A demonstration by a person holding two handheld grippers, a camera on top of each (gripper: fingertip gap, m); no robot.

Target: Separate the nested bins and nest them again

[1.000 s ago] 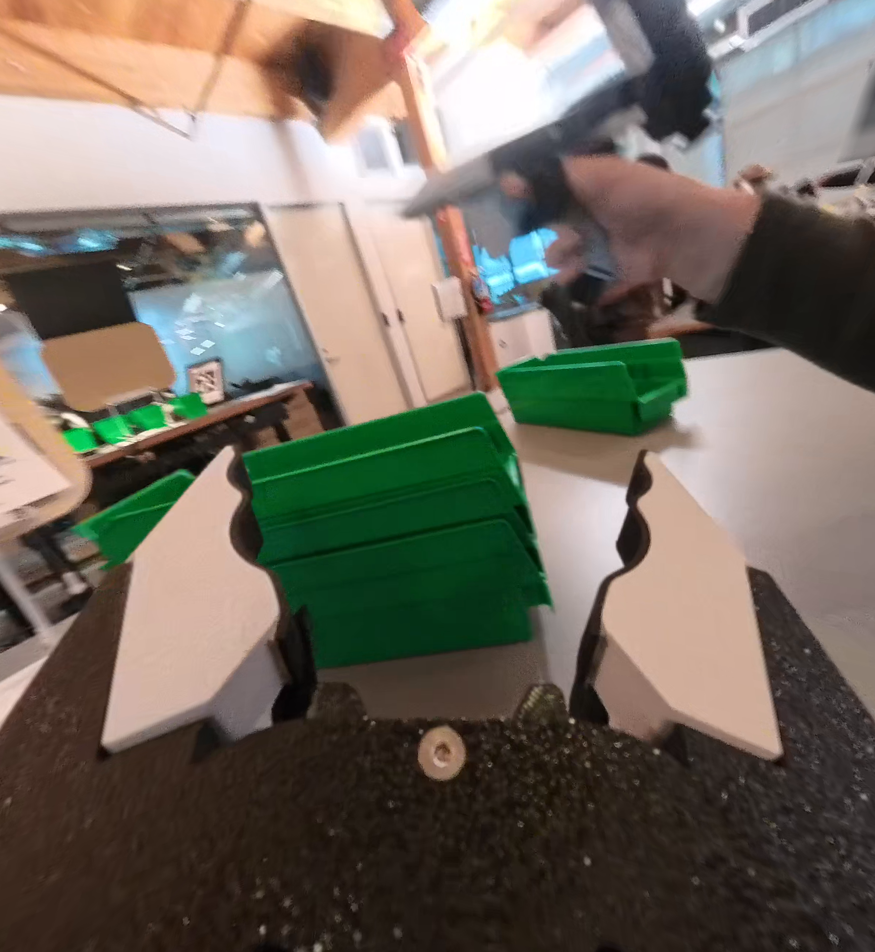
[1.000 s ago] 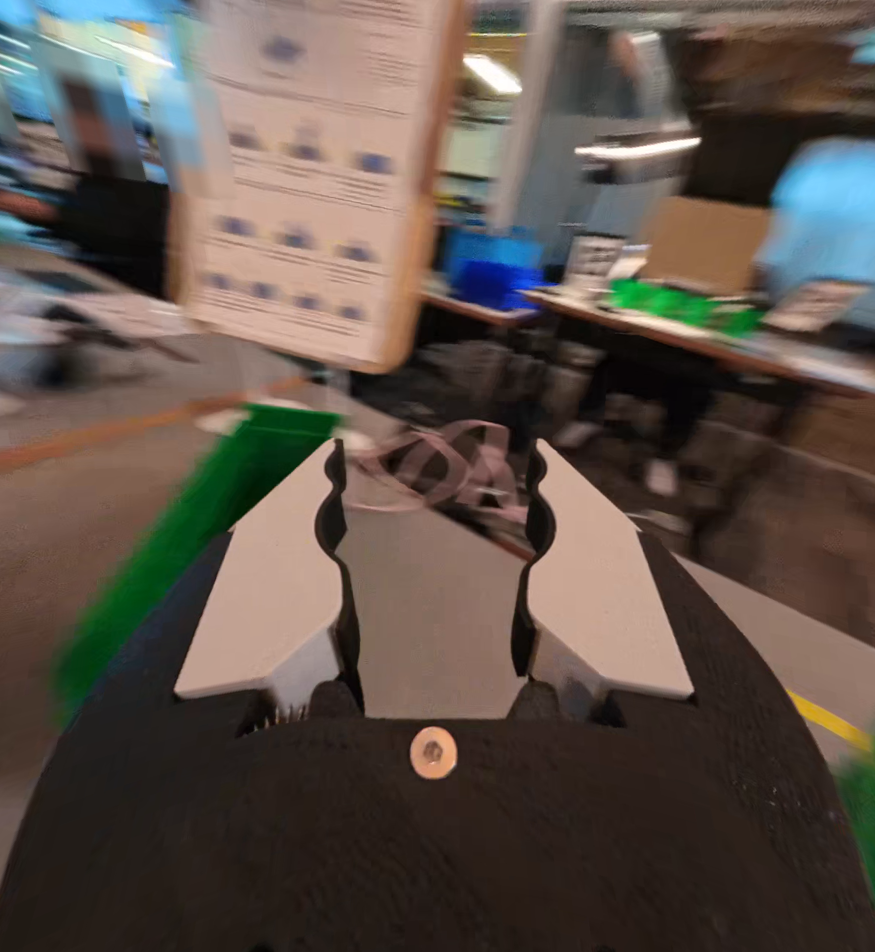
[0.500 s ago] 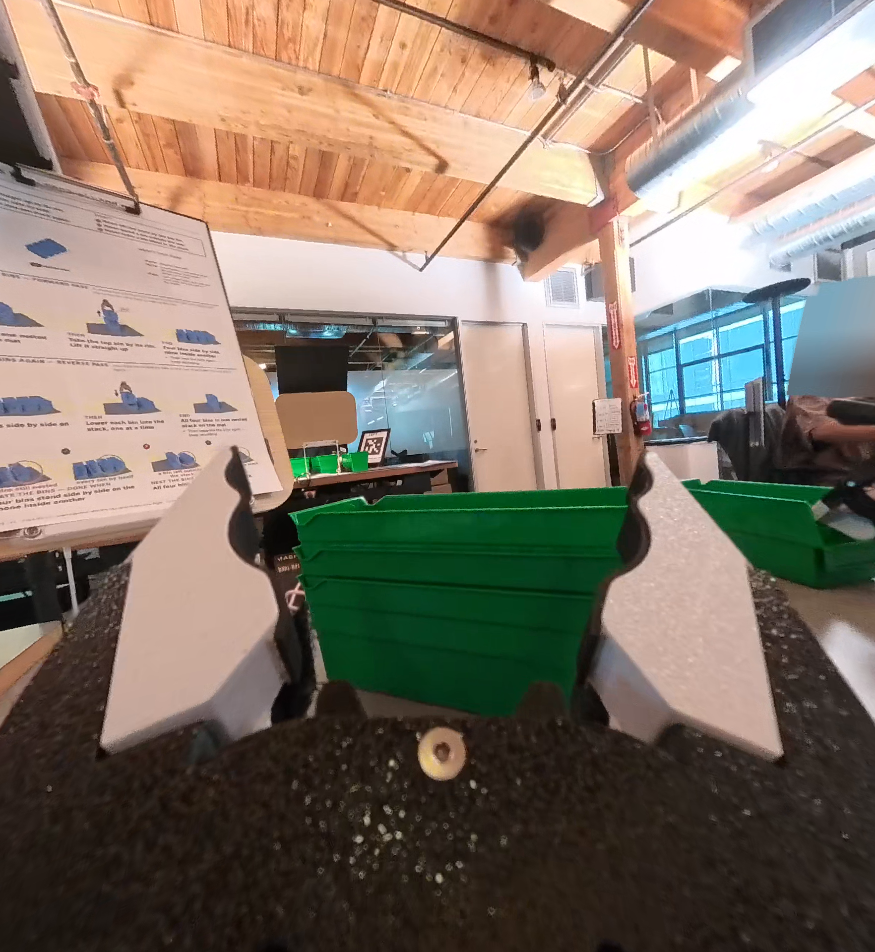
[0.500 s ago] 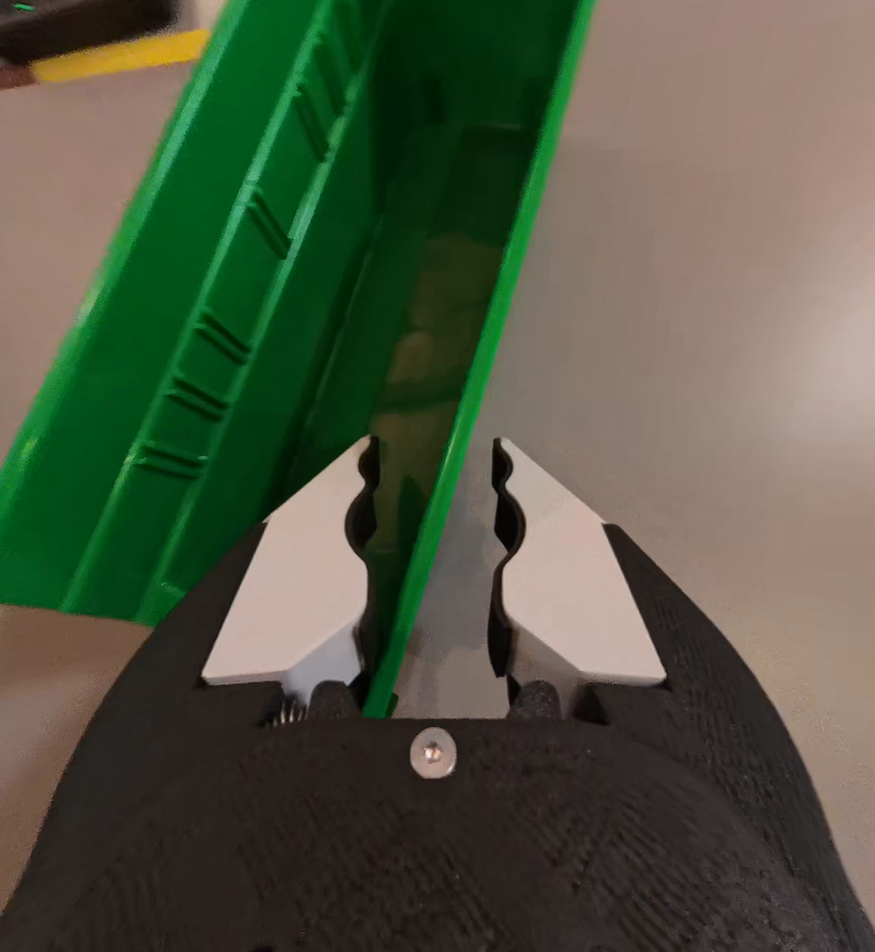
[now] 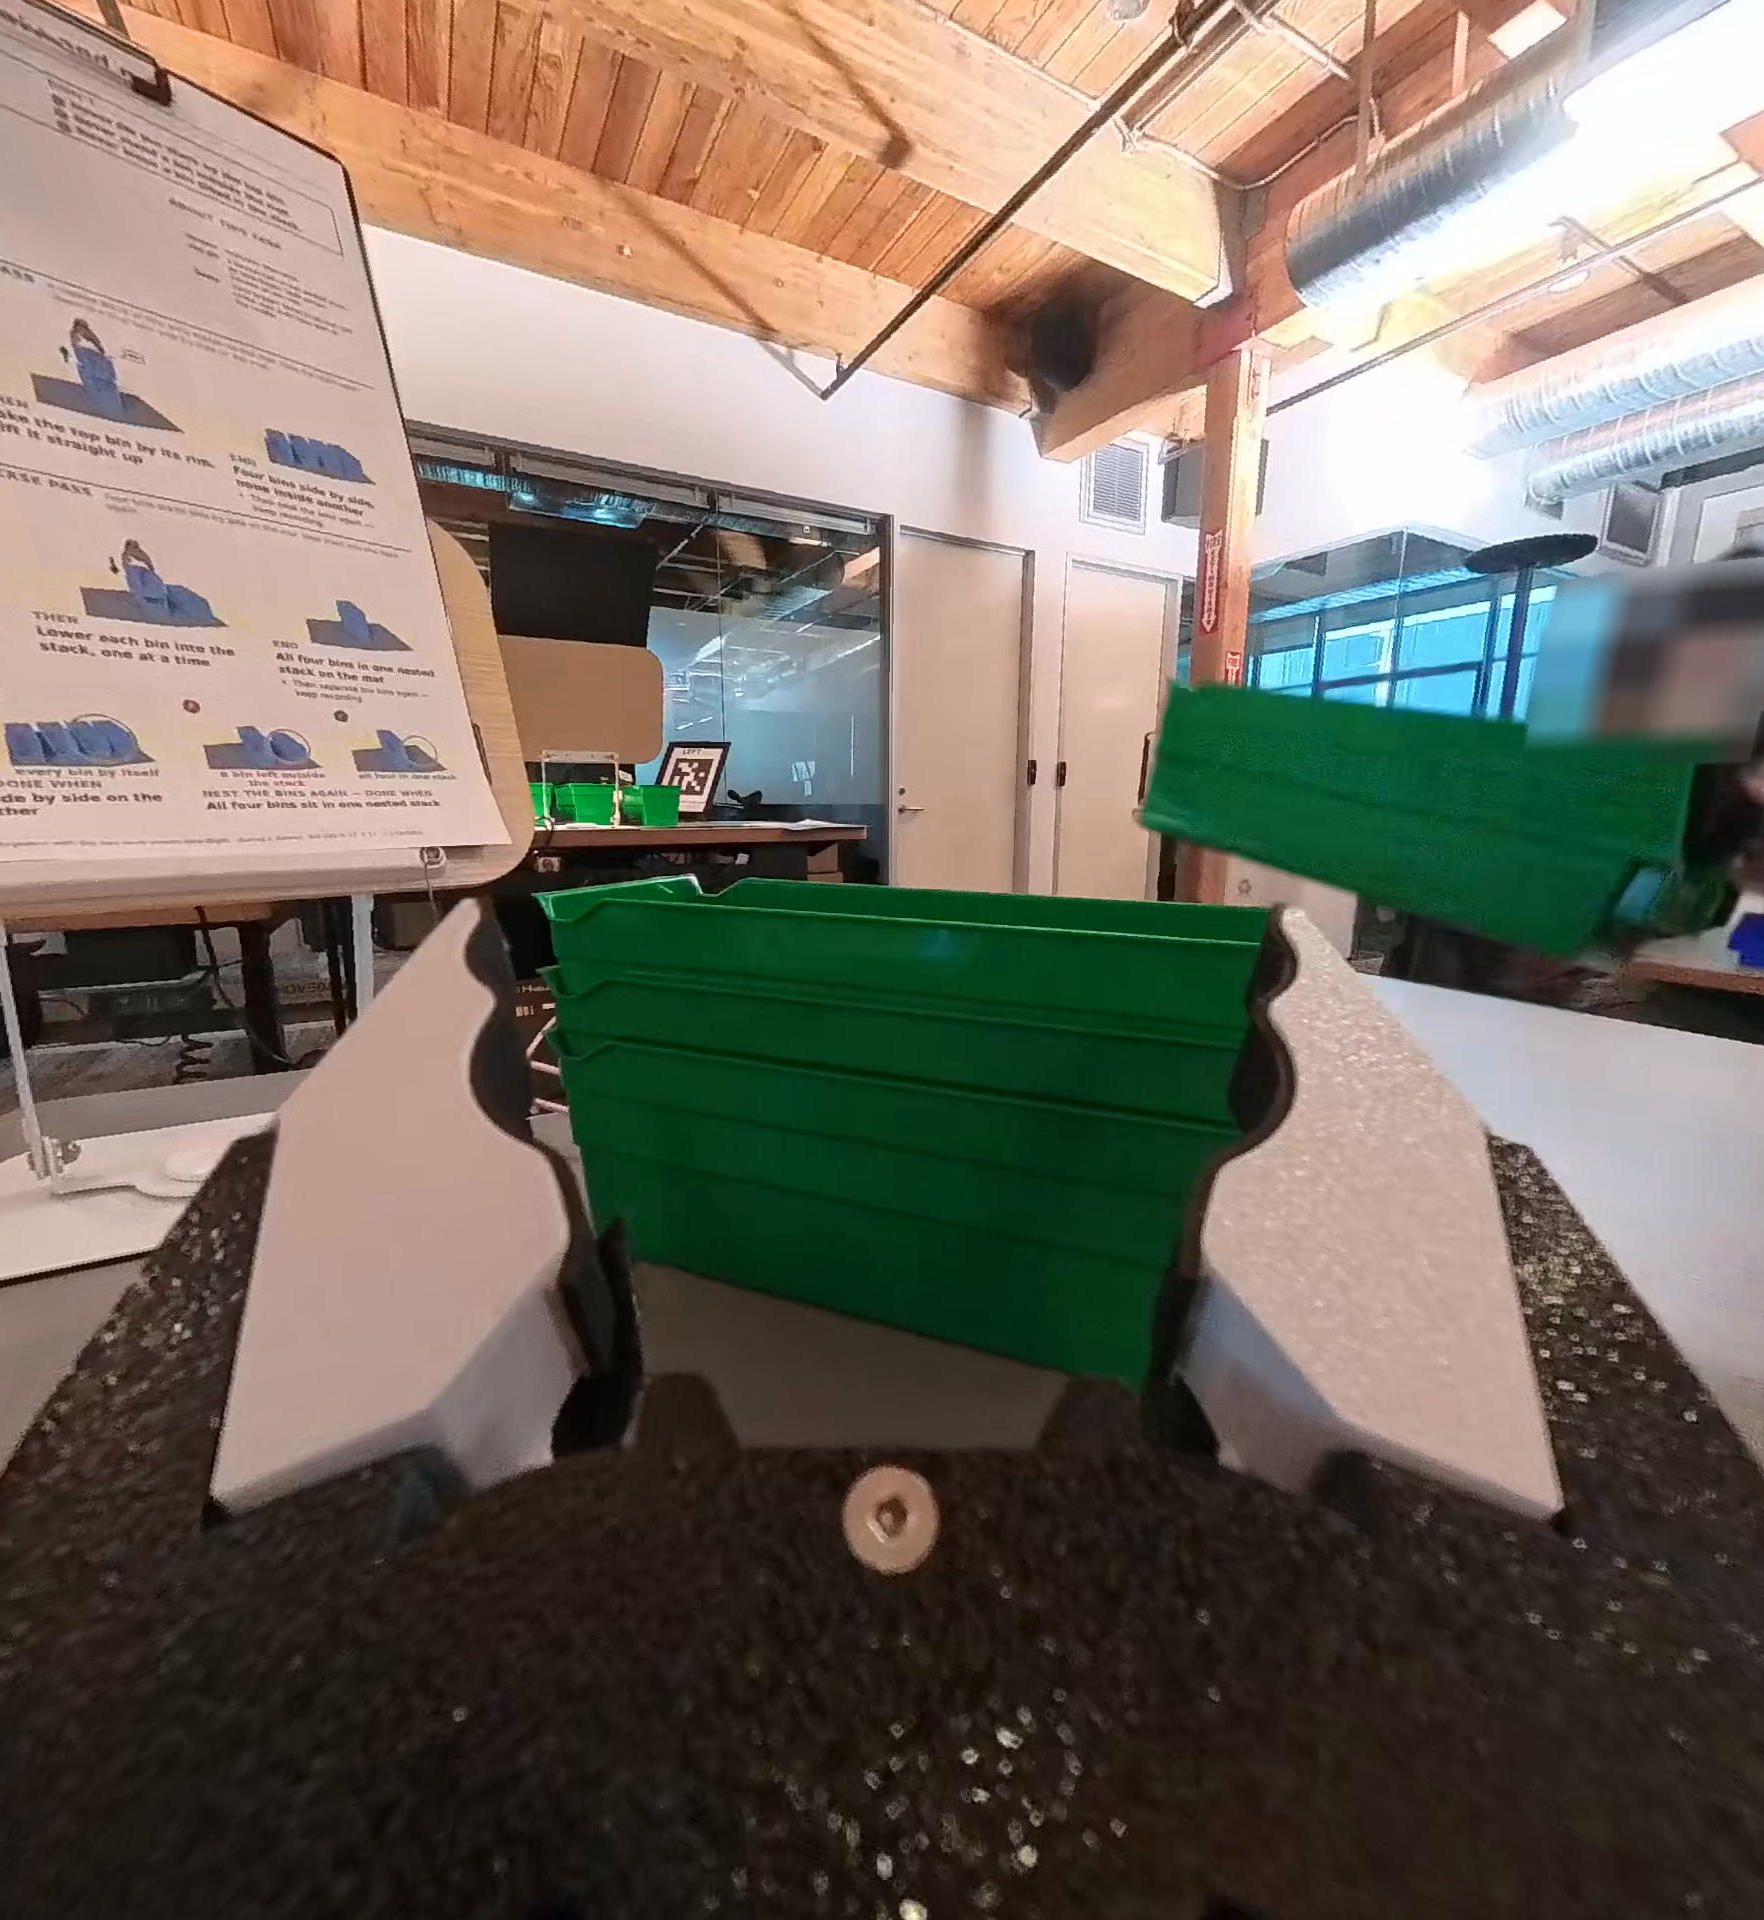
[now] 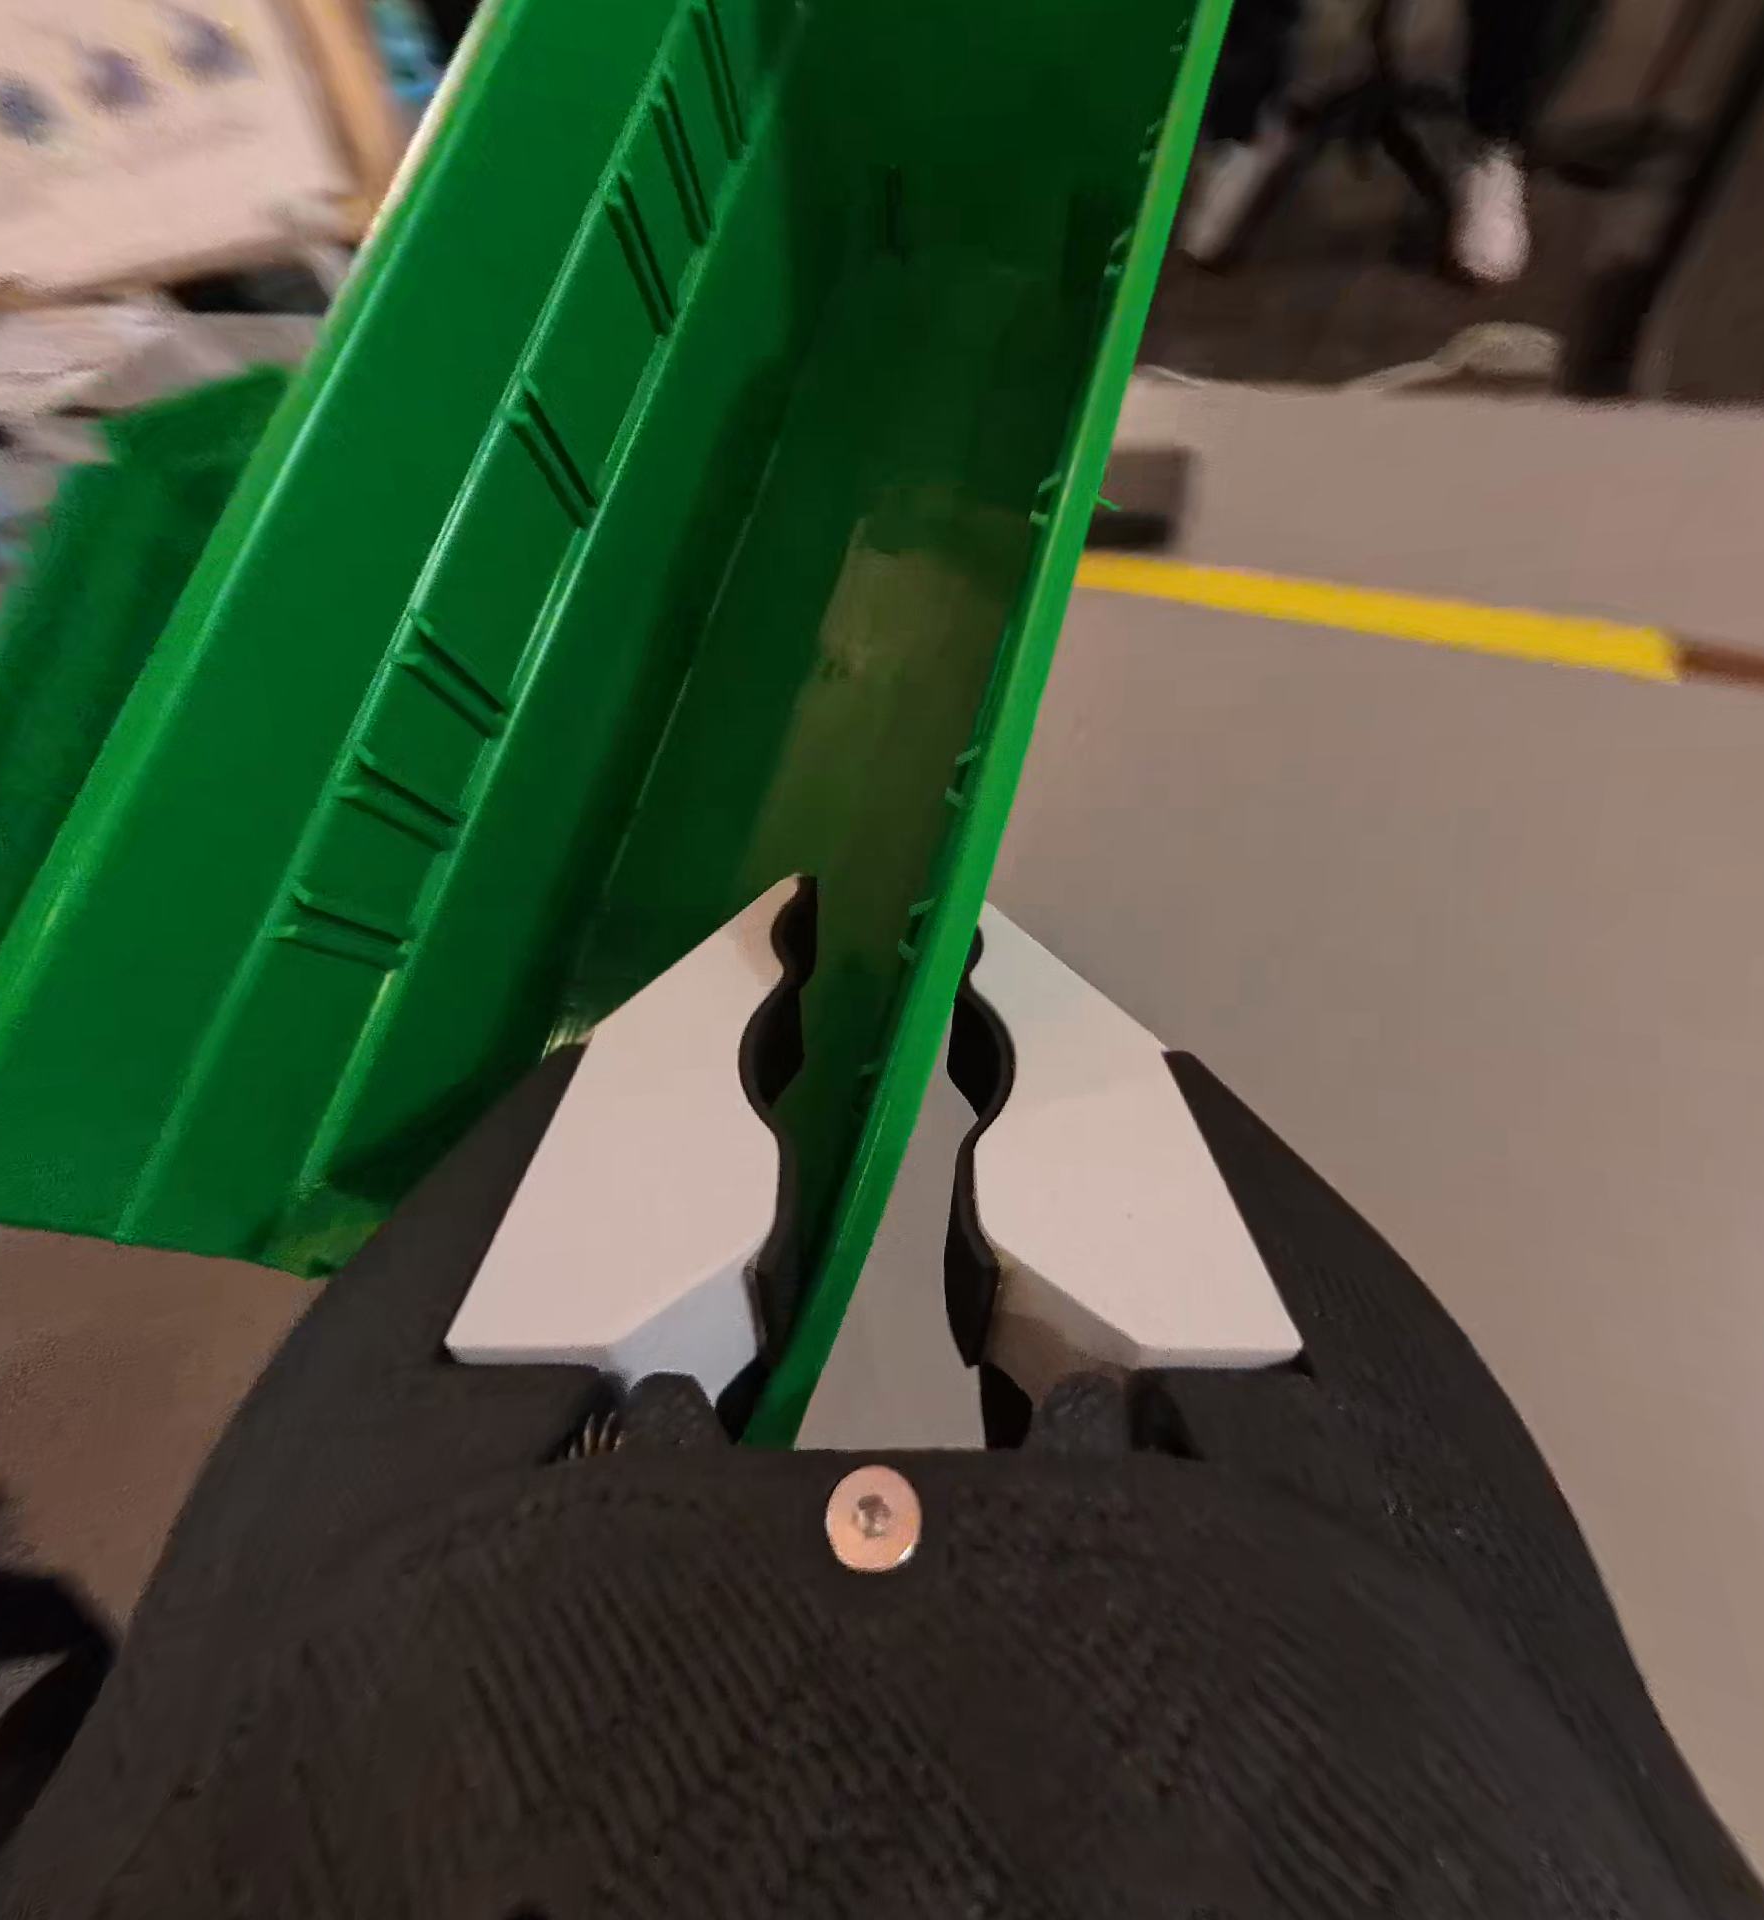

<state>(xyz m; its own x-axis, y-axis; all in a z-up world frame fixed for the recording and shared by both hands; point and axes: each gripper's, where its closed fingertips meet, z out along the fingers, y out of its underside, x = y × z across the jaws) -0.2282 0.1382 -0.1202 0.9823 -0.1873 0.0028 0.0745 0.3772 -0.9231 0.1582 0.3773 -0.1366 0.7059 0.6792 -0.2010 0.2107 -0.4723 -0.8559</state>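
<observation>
A stack of nested green bins [image 5: 899, 1122] stands on the grey table [image 5: 1584, 1195], its end facing me in the left wrist view. My left gripper [image 5: 878, 914] is open wide and straddles this end. Its right finger [image 5: 1356, 1195] touches the stack's side, and a small gap shows at the left finger [image 5: 390, 1195]. My right gripper [image 6: 893, 904] is shut on the thin side wall of a single green bin [image 6: 504, 727] and holds it tilted in the air. That bin [image 5: 1397, 810] hangs up and to the right of the stack. A blurred green shape [image 6: 57, 623] lies behind it.
A printed instruction board [image 5: 161, 499] on a stand with a white base [image 5: 47, 1205] is at the table's left. A yellow line [image 6: 1377, 613] marks the table's far edge. Another table with small green bins [image 5: 597, 800] is far behind.
My right gripper has narrowed onto the bin's wall and lifted the bin off the table. My left gripper has dropped level with the stack and moved closer, its fingers now on either side.
</observation>
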